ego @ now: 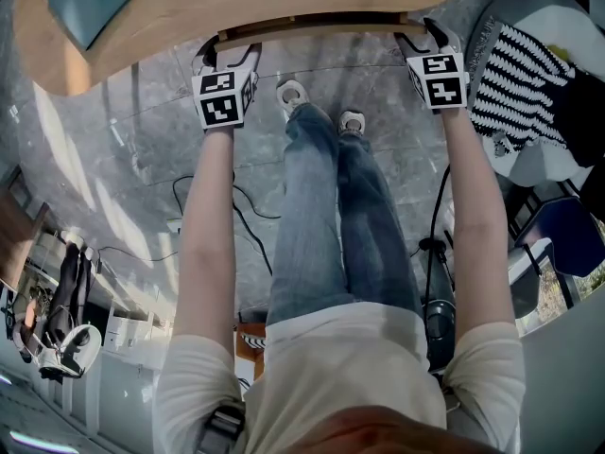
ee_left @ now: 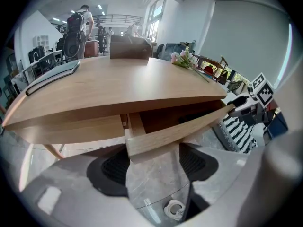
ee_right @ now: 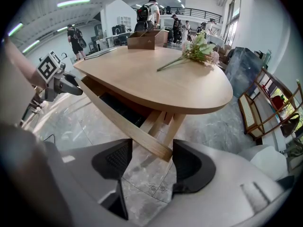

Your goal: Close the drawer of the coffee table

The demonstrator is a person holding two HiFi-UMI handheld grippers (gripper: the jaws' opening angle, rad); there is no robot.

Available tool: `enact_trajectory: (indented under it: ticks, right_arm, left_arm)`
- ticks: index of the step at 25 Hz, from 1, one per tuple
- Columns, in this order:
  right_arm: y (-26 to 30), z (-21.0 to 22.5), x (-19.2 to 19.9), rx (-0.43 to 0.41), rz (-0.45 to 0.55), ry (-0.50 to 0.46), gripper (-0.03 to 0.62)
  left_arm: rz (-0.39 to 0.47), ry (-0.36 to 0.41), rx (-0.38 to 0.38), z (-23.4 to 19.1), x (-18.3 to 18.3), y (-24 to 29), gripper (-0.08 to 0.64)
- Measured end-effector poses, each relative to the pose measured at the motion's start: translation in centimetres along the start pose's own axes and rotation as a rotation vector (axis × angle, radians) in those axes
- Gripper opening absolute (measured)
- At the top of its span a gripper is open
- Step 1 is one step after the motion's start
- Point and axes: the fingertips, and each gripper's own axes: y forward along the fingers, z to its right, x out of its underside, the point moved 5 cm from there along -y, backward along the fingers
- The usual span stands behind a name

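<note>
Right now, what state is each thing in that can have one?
drawer: partly open, pulled out from under the tabletop.
left gripper: jaws open, one end of the drawer front between them.
right gripper: jaws open, the other end between them.
flowers: lying flat on the tabletop.

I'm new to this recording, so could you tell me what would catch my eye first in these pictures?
The drawer of the coffee table stands pulled out. The left gripper and right gripper sit at its two ends, jaws open. A spray of flowers lies on the table.
</note>
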Motion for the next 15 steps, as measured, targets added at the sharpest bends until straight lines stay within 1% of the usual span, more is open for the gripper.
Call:
enact_trajectory:
  ticks: [15]
  right_arm:
    - [0.8, 1.3, -1.7, 0.008, 0.020, -0.004, 0.268]
  left_arm:
    - [0.024, -0.014, -0.007, -0.6, -1.7, 1.0, 0.333]
